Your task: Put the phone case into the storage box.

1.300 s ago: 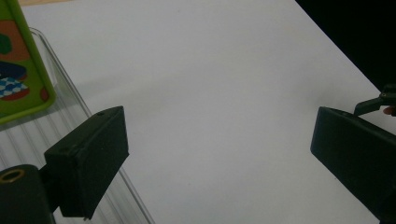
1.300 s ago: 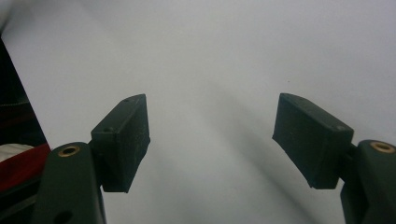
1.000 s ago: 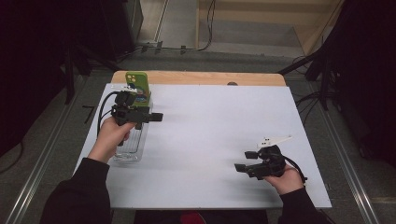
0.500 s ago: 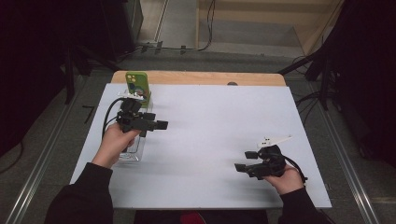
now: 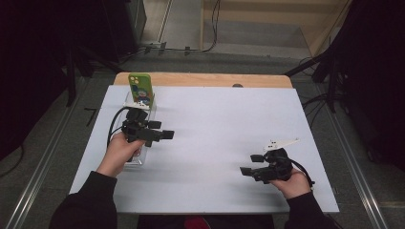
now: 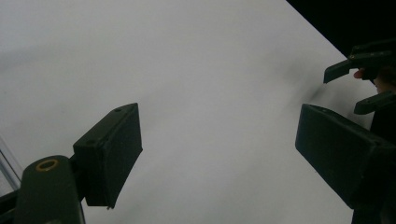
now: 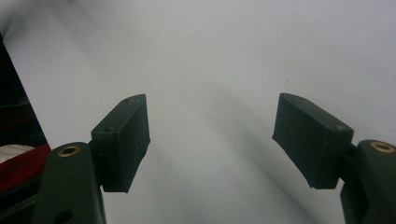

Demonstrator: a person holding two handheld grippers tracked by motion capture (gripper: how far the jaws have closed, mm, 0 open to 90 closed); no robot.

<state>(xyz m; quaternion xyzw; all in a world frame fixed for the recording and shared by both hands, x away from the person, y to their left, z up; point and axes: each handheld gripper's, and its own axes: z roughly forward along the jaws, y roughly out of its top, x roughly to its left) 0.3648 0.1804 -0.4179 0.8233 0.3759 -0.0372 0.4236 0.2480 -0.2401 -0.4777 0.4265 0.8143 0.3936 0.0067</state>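
Note:
A green phone with a cartoon picture on its back stands upright at the far end of a long clear plastic holder on the left of the white table. My left gripper hovers just right of the holder, nearer than the phone, pointing right. It is open and empty, and in the left gripper view bare table lies between its jaws. My right gripper rests low at the near right, pointing left, open and empty.
A bare wooden strip runs along the table's far edge. Dark floor, cables and stands surround the table. The left gripper view shows the right gripper far off at its upper right. Something red lies past the near table edge.
My left gripper has drawn back from the phone toward the near side and shifted a little right, staying open. The right gripper has stayed where it was.

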